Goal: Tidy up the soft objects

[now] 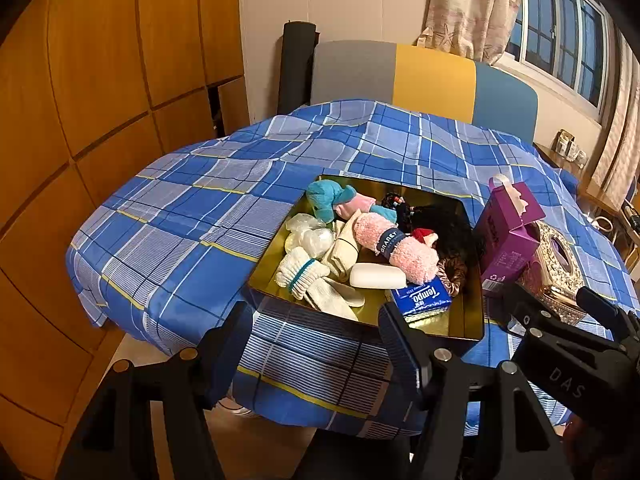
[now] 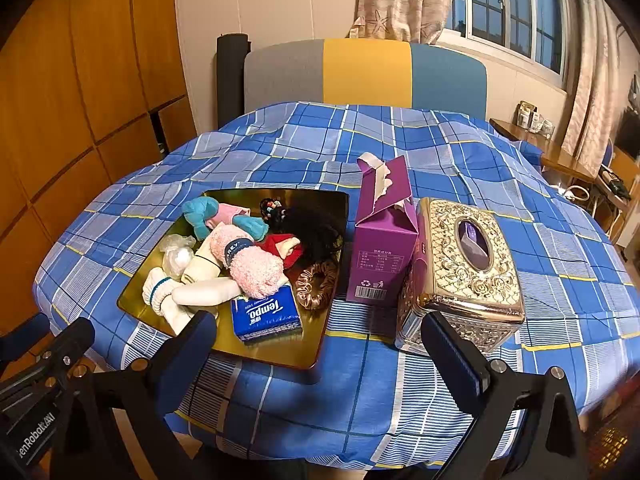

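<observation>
Left wrist view shows the left tool (image 1: pixel 316 344) hanging above the near edge of the table (image 1: pixel 168 216), its two fingers spread wide with nothing between them but checked blue cloth. Just beyond the fingertips lies a gold tray (image 1: pixel 468 320) heaped with soft things: a pink fluffy roll (image 1: pixel 400 248), white socks (image 1: pixel 316 280), a teal and pink plush toy (image 1: pixel 332 200), a dark wig (image 1: pixel 444 224), a brown scrunchie (image 1: pixel 454 274), a white bar (image 1: pixel 378 276) and a blue tissue pack (image 1: pixel 420 298) at the tray's near corner. Right wrist view shows the right tool (image 2: pixel 320 340) likewise wide open and empty, held over the near edge; its left finger overlaps the tray's (image 2: pixel 280 352) near rim, its right finger stands in front of a gold tissue box (image 2: pixel 460 280). Between tray and tissue box stands a purple carton (image 2: pixel 380 248), touching the box. Neither tool touches any soft thing.
</observation>
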